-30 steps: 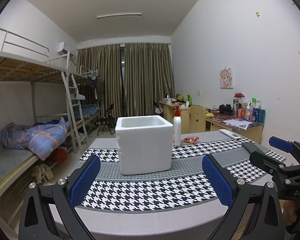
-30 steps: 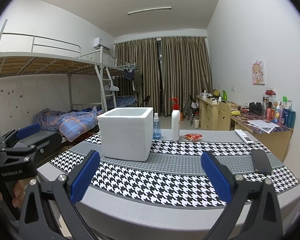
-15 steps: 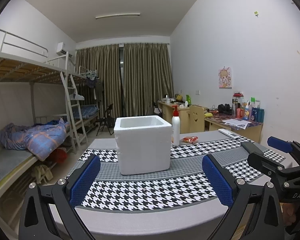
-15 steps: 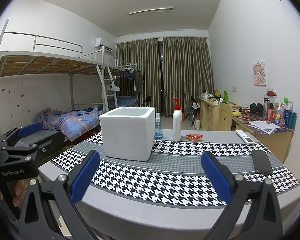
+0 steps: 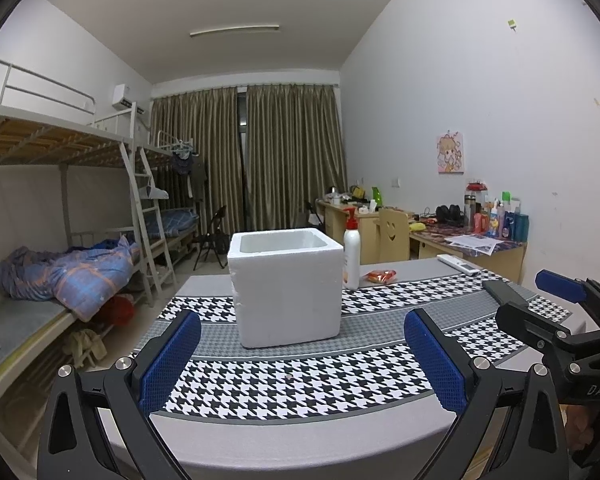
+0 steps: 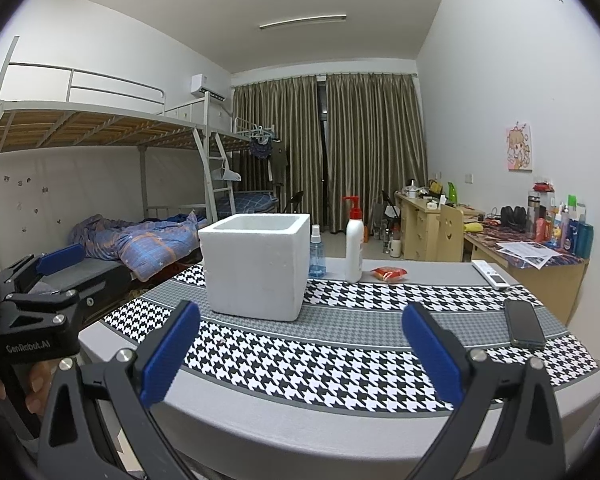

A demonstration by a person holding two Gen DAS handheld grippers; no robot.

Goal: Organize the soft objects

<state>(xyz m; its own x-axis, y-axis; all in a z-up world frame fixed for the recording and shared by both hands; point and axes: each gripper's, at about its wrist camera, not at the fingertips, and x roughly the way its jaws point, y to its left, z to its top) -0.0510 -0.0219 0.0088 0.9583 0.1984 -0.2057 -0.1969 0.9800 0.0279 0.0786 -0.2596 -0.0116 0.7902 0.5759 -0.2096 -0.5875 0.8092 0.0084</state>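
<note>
A white foam box [image 5: 288, 288] [image 6: 256, 268], open at the top, stands on the houndstooth table cloth [image 5: 300, 384] [image 6: 340, 364]. Behind it to the right lies a small orange-red soft packet [image 5: 380, 276] [image 6: 389, 274]. My left gripper [image 5: 302, 319] is open and empty, held over the table's near edge facing the box. My right gripper [image 6: 302, 313] is also open and empty, to the right of the left one. Each shows in the other's view: the right gripper [image 5: 536, 298] at the right edge, the left gripper [image 6: 56, 280] at the left edge with a hand below it.
A white pump bottle [image 6: 354, 248] and a blue spray bottle [image 6: 316, 256] stand behind the box. A phone [image 6: 524, 324] and a remote [image 6: 490, 274] lie on the table's right side. Bunk beds fill the room's left, desks the right wall.
Both views drifted only slightly. Both grippers stay open and empty, and the things on the table have not moved.
</note>
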